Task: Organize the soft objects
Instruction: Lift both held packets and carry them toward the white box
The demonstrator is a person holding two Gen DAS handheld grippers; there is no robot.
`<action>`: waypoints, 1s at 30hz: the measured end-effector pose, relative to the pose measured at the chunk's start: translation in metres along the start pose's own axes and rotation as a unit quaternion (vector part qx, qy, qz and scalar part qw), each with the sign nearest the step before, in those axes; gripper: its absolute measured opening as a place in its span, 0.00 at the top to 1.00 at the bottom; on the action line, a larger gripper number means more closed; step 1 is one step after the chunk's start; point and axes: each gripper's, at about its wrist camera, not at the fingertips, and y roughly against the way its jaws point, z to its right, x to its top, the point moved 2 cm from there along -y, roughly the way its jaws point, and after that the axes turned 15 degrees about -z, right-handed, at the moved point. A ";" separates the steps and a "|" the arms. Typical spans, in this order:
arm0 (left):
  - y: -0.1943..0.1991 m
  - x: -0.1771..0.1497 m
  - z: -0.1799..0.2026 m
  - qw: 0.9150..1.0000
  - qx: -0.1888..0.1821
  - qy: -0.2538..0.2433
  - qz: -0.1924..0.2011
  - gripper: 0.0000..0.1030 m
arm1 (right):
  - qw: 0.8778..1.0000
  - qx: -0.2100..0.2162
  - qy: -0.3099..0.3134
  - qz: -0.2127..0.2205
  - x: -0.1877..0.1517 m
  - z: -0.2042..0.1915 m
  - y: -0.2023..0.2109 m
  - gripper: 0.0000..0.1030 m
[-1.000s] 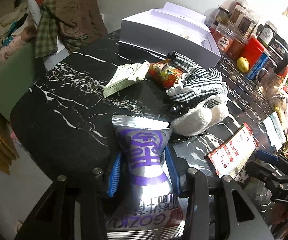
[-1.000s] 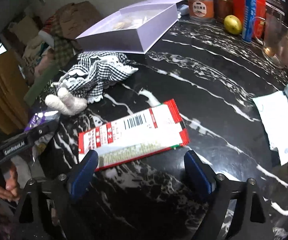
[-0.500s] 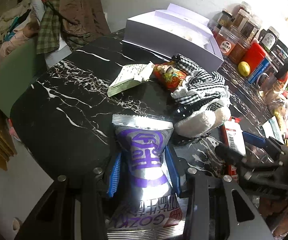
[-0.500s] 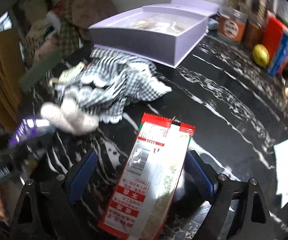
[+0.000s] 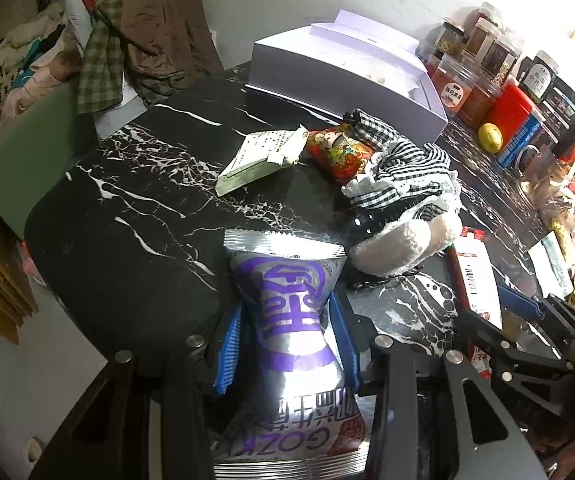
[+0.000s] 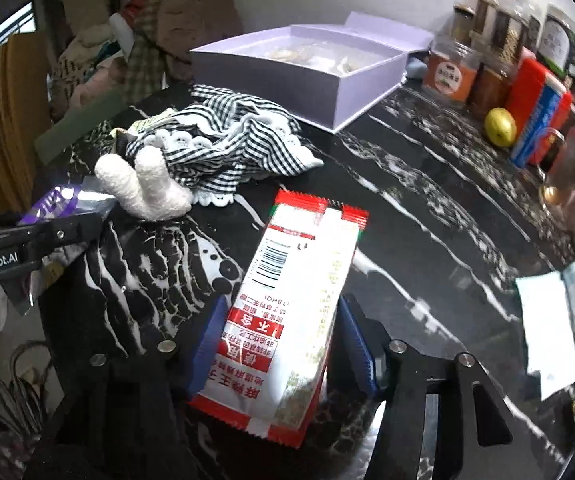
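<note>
I see one black marble tabletop (image 5: pixel 135 216) with white veins, filling most of both views. At its far edge sits one open lilac box (image 5: pixel 343 68), lid folded back, with pale items inside that I cannot make out. Left of the box, off the tabletop, one heap of clothes (image 5: pixel 135 36) is piled. Along the far right stand several spice jars (image 6: pixel 453 68), too crowded for me to count, and one yellow lemon (image 6: pixel 500 127).

Mid-tabletop lies one soft doll in a black-and-white checked dress (image 6: pixel 223 140), its two white plush legs (image 6: pixel 143 184) pointing toward me. Just left of it are one red patterned packet (image 5: pixel 337 152) and one pale printed packet (image 5: pixel 263 154).

My left tool (image 5: pixel 287 340) is clamped on one silver-and-purple snack bag (image 5: pixel 291 320), both blue pads pinching its middle at the near edge.

My right tool (image 6: pixel 283 340) has just been closing; its two blue pads now sit against the sides of one red-and-white snack packet (image 6: pixel 299 300), which lies barcode-up on the near tabletop.
</note>
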 end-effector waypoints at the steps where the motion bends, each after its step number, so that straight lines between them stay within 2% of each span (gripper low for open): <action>1: 0.000 -0.001 0.001 1.000 0.002 0.000 0.001 0.60 | 1.000 0.001 0.000 0.002 -0.001 0.000 0.000 0.49; 12: 0.017 -0.010 0.016 0.999 -0.001 -0.017 0.027 0.64 | 0.999 0.020 -0.018 0.020 -0.014 0.014 0.012 0.54; 20: 0.031 -0.021 0.024 0.999 -0.009 -0.017 0.041 0.65 | 0.997 0.039 -0.042 0.052 -0.028 0.029 0.031 0.55; 30: 0.061 -0.029 0.034 0.996 -0.015 -0.021 0.085 0.64 | 0.993 0.054 -0.059 0.082 -0.039 0.039 0.050 0.56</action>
